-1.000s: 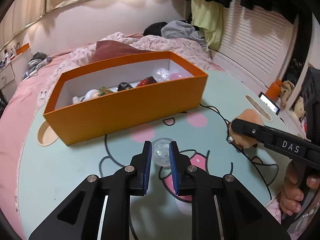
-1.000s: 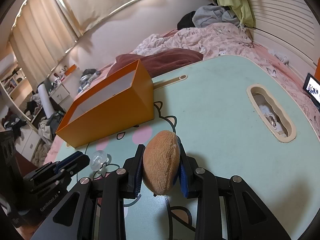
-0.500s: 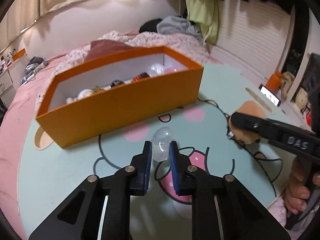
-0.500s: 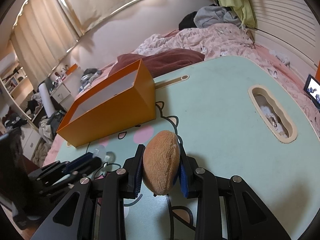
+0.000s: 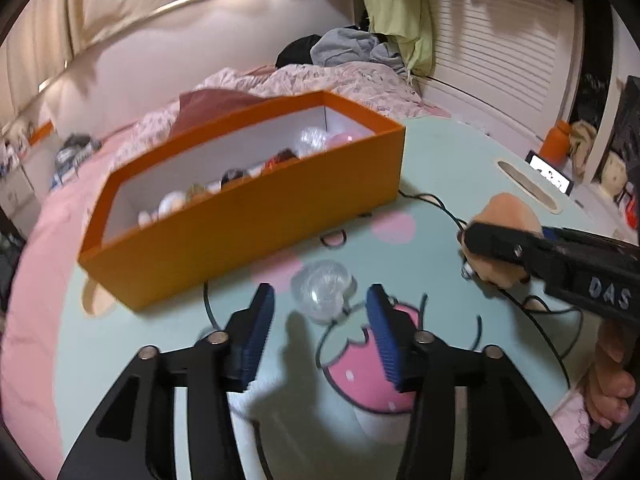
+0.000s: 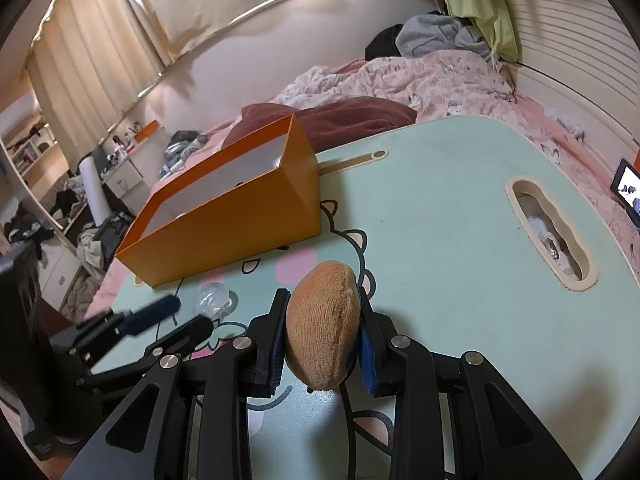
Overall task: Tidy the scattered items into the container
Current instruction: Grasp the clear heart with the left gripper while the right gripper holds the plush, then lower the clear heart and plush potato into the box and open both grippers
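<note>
An orange box (image 5: 256, 216) with several small items inside stands on the mint table (image 5: 132, 340); it also shows in the right wrist view (image 6: 240, 220). A clear plastic ball (image 5: 322, 290) lies on the table in front of the box, also in the right wrist view (image 6: 211, 298). My left gripper (image 5: 320, 320) is open, its fingers apart on either side of the ball, not touching it. My right gripper (image 6: 322, 332) is shut on a brown plush toy (image 6: 324, 328), held just above the table; the toy shows at the right of the left wrist view (image 5: 504, 216).
A slot handle cutout (image 6: 552, 232) is in the table's right part. A bed with pink bedding (image 6: 420, 80) lies behind the table. A phone (image 6: 628, 192) sits at the far right edge.
My left gripper held the clear ball lifted half a second ago; now its jaws have opened and the ball lies on the table between them. The right gripper keeps holding the plush.
</note>
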Action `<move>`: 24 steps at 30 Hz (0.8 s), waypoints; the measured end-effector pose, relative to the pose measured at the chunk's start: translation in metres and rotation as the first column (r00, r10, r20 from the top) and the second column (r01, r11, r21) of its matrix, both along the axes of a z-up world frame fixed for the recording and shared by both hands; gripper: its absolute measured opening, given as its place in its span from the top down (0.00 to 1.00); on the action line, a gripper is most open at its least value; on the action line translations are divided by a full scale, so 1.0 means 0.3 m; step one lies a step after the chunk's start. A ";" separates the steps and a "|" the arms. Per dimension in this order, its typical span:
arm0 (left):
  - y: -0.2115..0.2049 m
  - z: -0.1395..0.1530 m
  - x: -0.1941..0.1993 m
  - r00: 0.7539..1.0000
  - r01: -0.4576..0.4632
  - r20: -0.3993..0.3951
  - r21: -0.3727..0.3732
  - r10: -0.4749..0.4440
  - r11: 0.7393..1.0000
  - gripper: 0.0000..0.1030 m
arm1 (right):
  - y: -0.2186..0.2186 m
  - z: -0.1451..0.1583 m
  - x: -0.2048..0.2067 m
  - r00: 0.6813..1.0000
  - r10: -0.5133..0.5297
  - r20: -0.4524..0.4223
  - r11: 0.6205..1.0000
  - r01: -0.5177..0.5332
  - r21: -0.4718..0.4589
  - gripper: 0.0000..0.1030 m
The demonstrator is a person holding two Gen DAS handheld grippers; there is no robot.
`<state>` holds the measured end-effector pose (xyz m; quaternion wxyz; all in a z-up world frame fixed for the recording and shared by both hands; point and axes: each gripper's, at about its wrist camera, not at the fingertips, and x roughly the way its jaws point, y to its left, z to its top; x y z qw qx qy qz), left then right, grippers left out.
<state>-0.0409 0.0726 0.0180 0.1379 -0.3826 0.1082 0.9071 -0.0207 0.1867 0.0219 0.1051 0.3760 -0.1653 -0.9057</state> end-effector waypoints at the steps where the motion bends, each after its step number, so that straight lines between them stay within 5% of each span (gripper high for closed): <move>1: 0.005 -0.001 -0.017 1.000 0.005 0.000 -0.014 -0.005 1.000 0.47 | 0.000 -0.001 0.000 1.000 0.001 0.001 1.000 -0.001 0.000 0.72; 4: 0.024 -0.033 -0.076 0.999 0.021 0.046 -0.039 -0.019 0.999 0.49 | -0.001 -0.001 0.001 1.000 -0.001 0.001 1.000 0.001 -0.001 0.72; 5: 0.026 -0.045 -0.087 0.998 0.034 0.060 -0.021 -0.032 0.999 0.61 | -0.001 -0.002 0.000 1.000 -0.001 0.001 1.000 0.001 -0.002 0.72; 11: 0.000 -0.037 -0.034 0.999 0.014 0.038 0.041 -0.015 0.999 0.62 | 0.000 -0.006 0.001 1.000 -0.003 0.002 1.000 0.003 -0.009 0.72; 18: -0.084 0.081 0.057 0.999 0.000 -0.044 0.160 0.008 0.987 0.62 | -0.016 0.000 0.000 1.000 0.011 -0.012 1.000 -0.011 0.014 0.72; 24: -0.143 0.186 -0.015 0.997 -0.039 -0.065 0.162 0.050 0.986 0.62 | -0.074 0.091 -0.020 0.994 0.079 -0.075 0.996 -0.075 0.056 0.72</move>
